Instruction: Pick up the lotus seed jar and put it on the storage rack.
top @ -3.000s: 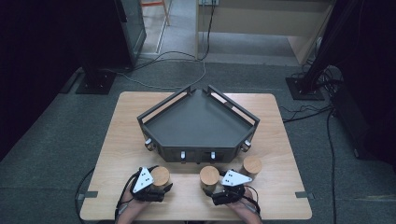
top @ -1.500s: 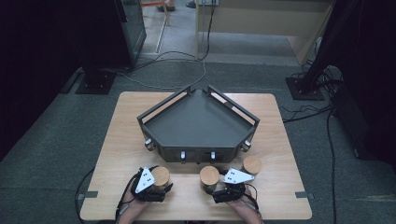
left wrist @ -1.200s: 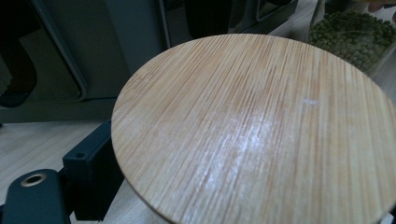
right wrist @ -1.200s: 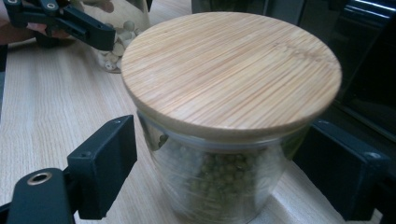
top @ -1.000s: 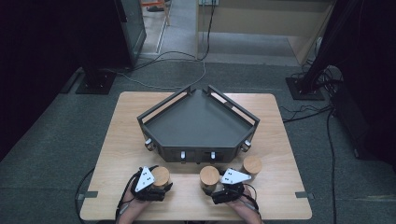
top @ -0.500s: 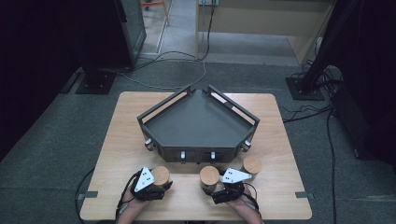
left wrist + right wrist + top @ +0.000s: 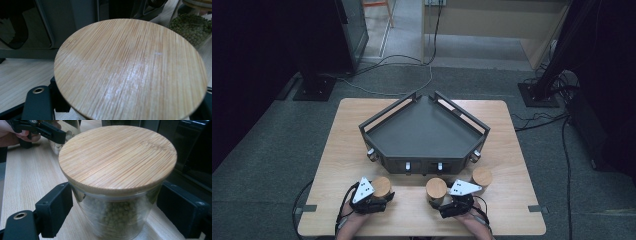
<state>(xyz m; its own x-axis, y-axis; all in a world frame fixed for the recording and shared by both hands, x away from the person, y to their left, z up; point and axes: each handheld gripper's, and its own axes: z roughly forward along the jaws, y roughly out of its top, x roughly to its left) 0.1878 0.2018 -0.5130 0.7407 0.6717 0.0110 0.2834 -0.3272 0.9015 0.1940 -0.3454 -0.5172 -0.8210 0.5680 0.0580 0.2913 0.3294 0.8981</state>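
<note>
Three bamboo-lidded glass jars sit in a row on the table [image 7: 522, 150], just in front of the dark tray [image 7: 424, 132].

Left gripper [image 7: 373, 196] is at the left jar [image 7: 381, 187]. In the left gripper view the lid [image 7: 130, 67] hides the glass and most of both jaws, so I can't tell if the jaws are clamped or just near it. Check contact before you lift.

Right gripper [image 7: 443, 200] is at the middle jar [image 7: 436, 190]. In the right gripper view its jaws sit either side of the glass body [image 7: 115, 220], below the lid [image 7: 117, 157], fairly wide. The left pad looks about touching, the right one seems to have a small gap. So bracketing the jar, not yet a firm hold, I'd judge. Green beans inside.

Third jar [image 7: 482, 177] stands free just to the right, near the tray's front corner.

Tips for the step:
- Close on the glass, not the lid. The lid likely just sits on and would pop off.
- Keep pads low-mid on the body and squeeze evenly; glass is slick and the jar prob heavy w/ beans.
- Lift straight up, keep upright, no tilt.
- The tray's front wall is close ahead, so clear its rim before you move fwd.
- Right side: mind the third jar, don't knock it.
</note>
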